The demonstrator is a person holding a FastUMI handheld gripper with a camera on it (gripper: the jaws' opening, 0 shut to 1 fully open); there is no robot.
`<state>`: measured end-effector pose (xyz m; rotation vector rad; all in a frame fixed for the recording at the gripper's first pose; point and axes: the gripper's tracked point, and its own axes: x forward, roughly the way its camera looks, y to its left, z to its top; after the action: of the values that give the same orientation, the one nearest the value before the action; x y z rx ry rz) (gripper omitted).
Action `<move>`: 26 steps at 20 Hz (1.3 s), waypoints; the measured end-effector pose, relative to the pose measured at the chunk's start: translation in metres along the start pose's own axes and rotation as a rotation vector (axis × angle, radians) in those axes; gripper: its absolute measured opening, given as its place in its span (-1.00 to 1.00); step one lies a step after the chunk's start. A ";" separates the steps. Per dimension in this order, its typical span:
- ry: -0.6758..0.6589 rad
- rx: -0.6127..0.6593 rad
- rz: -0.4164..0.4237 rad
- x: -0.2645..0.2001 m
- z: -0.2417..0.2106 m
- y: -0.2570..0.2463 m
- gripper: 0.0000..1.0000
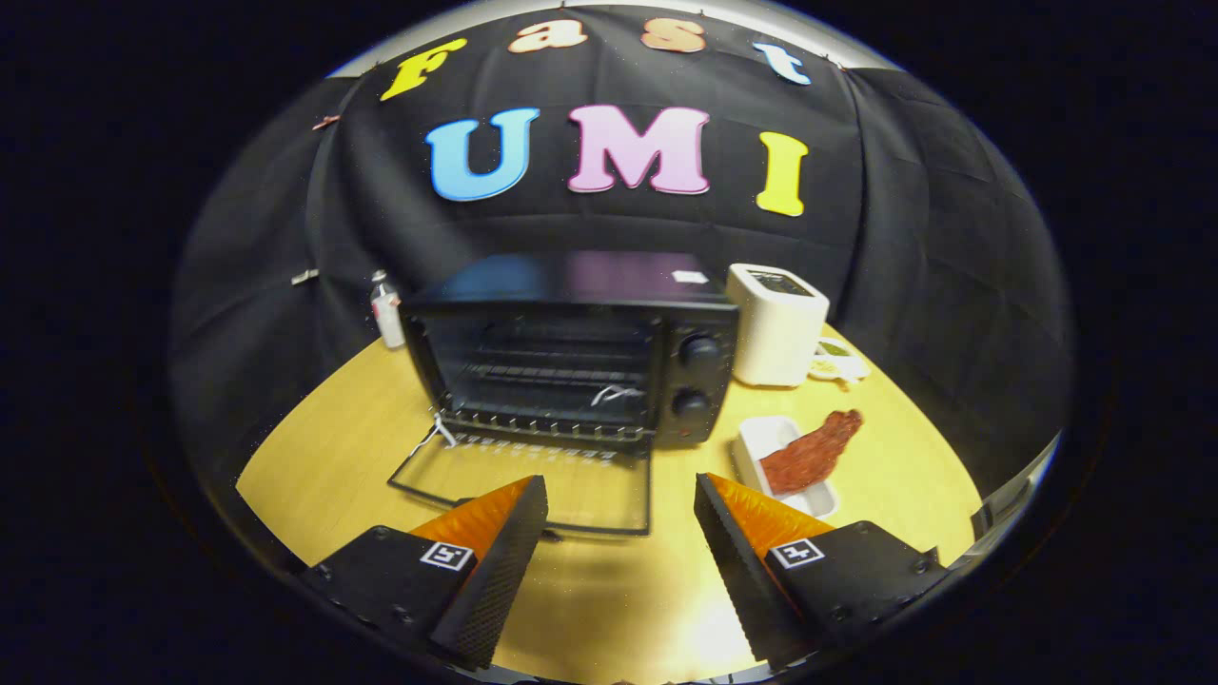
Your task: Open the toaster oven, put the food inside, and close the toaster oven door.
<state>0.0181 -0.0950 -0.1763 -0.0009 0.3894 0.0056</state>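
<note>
- Gripper view: a yellow wooden table fills the lower half of the frame, with black cloth walls behind it.
- The toaster oven sits at centre, facing the camera, its long axis left to right. Its glass door is folded down flat.
- The food, a reddish strip, lies at an angle across a white tray at centre right.
- The gripper fingers stand apart, holding nothing, at the bottom of the frame.
- A white toaster stands right of the oven.
</note>
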 end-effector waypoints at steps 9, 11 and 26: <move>0.086 0.092 -0.015 0.045 0.024 -0.152 0.98; 0.133 0.121 0.014 0.064 0.014 -0.168 0.99; 0.404 0.438 0.193 0.146 -0.052 -0.186 0.10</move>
<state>0.1340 -0.2804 -0.2802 0.4741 0.7873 0.1116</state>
